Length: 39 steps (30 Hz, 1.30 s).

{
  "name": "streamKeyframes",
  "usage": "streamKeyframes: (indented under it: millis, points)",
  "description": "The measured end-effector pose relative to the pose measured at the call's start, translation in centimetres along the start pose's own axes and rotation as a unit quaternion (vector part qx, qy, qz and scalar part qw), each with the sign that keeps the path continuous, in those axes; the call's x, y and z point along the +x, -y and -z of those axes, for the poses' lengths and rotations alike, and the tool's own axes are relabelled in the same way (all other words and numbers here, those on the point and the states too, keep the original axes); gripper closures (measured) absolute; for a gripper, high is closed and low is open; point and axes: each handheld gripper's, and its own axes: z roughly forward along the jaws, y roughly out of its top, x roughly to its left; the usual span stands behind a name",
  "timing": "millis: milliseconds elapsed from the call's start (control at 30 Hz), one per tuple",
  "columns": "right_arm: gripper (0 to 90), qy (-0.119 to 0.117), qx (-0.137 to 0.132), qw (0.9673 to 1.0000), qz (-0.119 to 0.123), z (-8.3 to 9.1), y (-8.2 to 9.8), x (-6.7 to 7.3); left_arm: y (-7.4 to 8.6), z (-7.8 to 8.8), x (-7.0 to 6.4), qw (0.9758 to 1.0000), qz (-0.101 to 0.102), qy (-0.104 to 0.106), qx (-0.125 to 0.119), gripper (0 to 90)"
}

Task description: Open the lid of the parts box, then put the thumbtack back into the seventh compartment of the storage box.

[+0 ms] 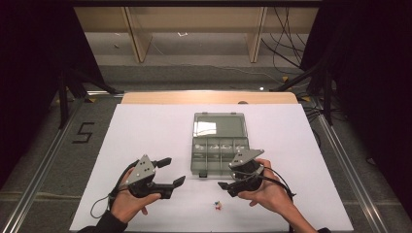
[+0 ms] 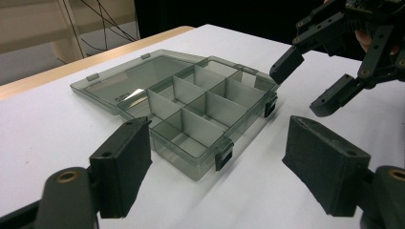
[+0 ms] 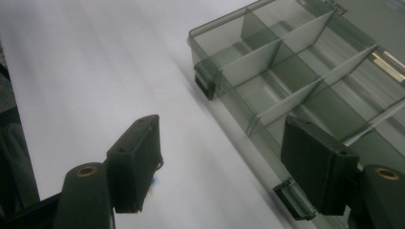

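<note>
A smoky see-through compartment box [image 1: 219, 150] lies at the middle of the white table with its lid [image 1: 218, 124] folded open behind it. Its dividers and front latches show in the left gripper view [image 2: 205, 109] and the right gripper view [image 3: 286, 62]. My left gripper [image 1: 173, 171] is open at the box's front left, its jaws [image 2: 222, 167] wide with nothing between them. My right gripper [image 1: 228, 180] is open by the box's front right corner, pointing left; its jaws [image 3: 224, 164] straddle the box's front edge without touching it. It also appears in the left gripper view [image 2: 310, 81].
A few small coloured pieces [image 1: 217, 206] lie on the white table top [image 1: 145, 131] near the front edge, between the two hands. Beyond the table's wooden far edge [image 1: 209, 97] there are floor, cables and stand legs.
</note>
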Motion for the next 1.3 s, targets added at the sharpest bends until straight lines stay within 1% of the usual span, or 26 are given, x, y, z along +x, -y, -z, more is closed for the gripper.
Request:
streamKeyframes:
  millis: [33, 100, 167, 200, 233, 267, 300, 367, 433, 467, 500, 567, 600, 633, 700, 767, 833, 867, 900, 933, 1033, 1067, 1167, 1200, 1233, 1300]
  points:
    - [30.8, -0.004, 0.005, 1.0, 0.004, 0.0, 0.0, -0.1, 0.0, 0.0, -0.2, 0.9999, 0.011, -0.004, -0.001, 22.6]
    - [30.8, -0.008, 0.009, 0.9999, 0.008, -0.2, 0.1, 0.1, 0.0, 0.1, -0.3, 0.9999, 0.015, -0.005, -0.001, 22.0]
    - [30.9, -0.01, 0.017, 0.9998, 0.005, -0.4, 0.3, 0.3, 0.0, 0.1, -0.3, 0.9999, 0.013, -0.002, -0.009, 21.6]
    - [31.1, -0.011, 0.014, 0.9998, 0.01, -0.7, 0.4, 0.3, -0.1, 0.2, -0.4, 0.9999, 0.011, -0.005, -0.006, 21.6]
    - [31.1, -0.01, 0.015, 0.9998, 0.004, -0.8, 0.4, 0.5, -0.1, 0.2, -0.4, 0.9998, 0.017, -0.006, -0.006, 21.6]
    - [31.3, -0.016, 0.024, 0.9995, 0.008, -0.8, 0.5, 0.5, -0.1, 0.2, -0.4, 0.9999, 0.013, -0.006, -0.006, 21.4]
    - [31.3, -0.012, 0.02, 0.9997, 0.004, -0.9, 0.5, 0.6, 0.0, 0.2, -0.4, 0.9998, 0.015, -0.007, -0.007, 21.2]
    - [31.4, -0.019, 0.027, 0.9995, 0.004, -0.9, 0.5, 0.7, 0.0, 0.4, -0.4, 0.9999, 0.011, -0.009, -0.005, 20.9]
    - [31.6, -0.018, 0.028, 0.9994, 0.006, -1.0, 0.6, 0.8, 0.1, 0.4, -0.4, 0.9998, 0.015, -0.008, -0.01, 20.9]
    - [31.8, -0.022, 0.031, 0.9993, 0.003, -1.0, 0.6, 0.9, 0.0, 0.5, -0.3, 0.9999, 0.0, -0.007, -0.008, 20.9]
    - [31.9, -0.022, 0.028, 0.9993, 0.006, -1.1, 0.7, 1.0, 0.0, 0.6, -0.4, 0.9998, 0.011, -0.012, -0.009, 20.9]
    - [32.1, -0.029, 0.035, 0.999, 0.007, -1.2, 0.8, 1.1, 0.0, 0.6, -0.3, 0.9999, 0.003, -0.006, -0.015, 20.9]
    - [32.0, -0.028, 0.035, 0.999, 0.008, -1.3, 0.9, 1.2, 0.1, 0.6, -0.4, 0.9997, 0.018, -0.01, -0.015, 20.8]
    - [32.1, -0.024, 0.034, 0.9991, 0.005, -1.3, 0.9, 1.3, 0.1, 0.6, -0.4, 0.9997, 0.019, -0.011, -0.014, 20.8]
    - [32.1, -0.031, 0.035, 0.9989, 0.007, -1.5, 1.0, 1.4, 0.2, 0.6, -0.4, 0.9998, 0.013, -0.012, -0.01, 20.7]
    - [32.2, -0.029, 0.044, 0.9986, 0.003, -1.4, 1.0, 1.6, 0.2, 0.6, -0.4, 0.9998, 0.011, -0.013, -0.008, 20.7]
    - [32.3, -0.026, 0.045, 0.9986, 0.001, -1.4, 1.0, 1.8, 0.2, 0.6, -0.6, 0.9997, 0.017, -0.013, -0.008, 20.7]
    - [32.4, -0.031, 0.044, 0.9985, 0.011, -1.4, 1.0, 1.8, 0.2, 0.7, -0.5, 0.9998, 0.015, -0.014, -0.008, 20.7]
    - [32.4, -0.025, 0.04, 0.9988, 0.012, -1.6, 1.1, 1.8, 0.2, 0.7, -0.5, 0.9998, 0.011, -0.013, -0.008, 20.6]
    - [32.5, -0.023, 0.045, 0.9987, 0.01, -1.5, 1.1, 1.9, 0.2, 0.7, -0.6, 0.9997, 0.017, -0.014, -0.009, 20.7]
    - [33.1, -0.025, 0.052, 0.9982, 0.016, -1.5, 1.1, 2.1, 0.2, 0.6, -0.5, 0.9997, 0.018, -0.013, -0.015, 20.7]
    - [33.6, -0.022, 0.051, 0.9984, 0.014, -1.6, 1.2, 2.2, 0.2, 0.7, -0.4, 0.9998, 0.008, -0.013, -0.014, 20.6]
    - [35.0, -0.034, 0.058, 0.9976, 0.016, -1.8, 1.3, 2.2, 0.2, 0.6, -0.6, 0.9998, 0.011, -0.014, -0.01, 20.7]
    - [35.3, -0.028, 0.06, 0.9977, 0.016, -1.9, 1.3, 2.2, 0.2, 0.6, -0.6, 0.9998, 0.01, -0.015, -0.01, 20.6]
    - [35.8, -0.031, 0.064, 0.9974, 0.014, -1.9, 1.3, 2.2, 0.2, 0.5, -0.6, 0.9997, 0.016, -0.016, -0.01, 20.6]
    - [37.5, -0.032, 0.069, 0.9971, 0.011, -2.0, 1.4, 2.2, 0.2, 0.5, -0.6, 0.9997, 0.015, -0.015, -0.01, 20.7]
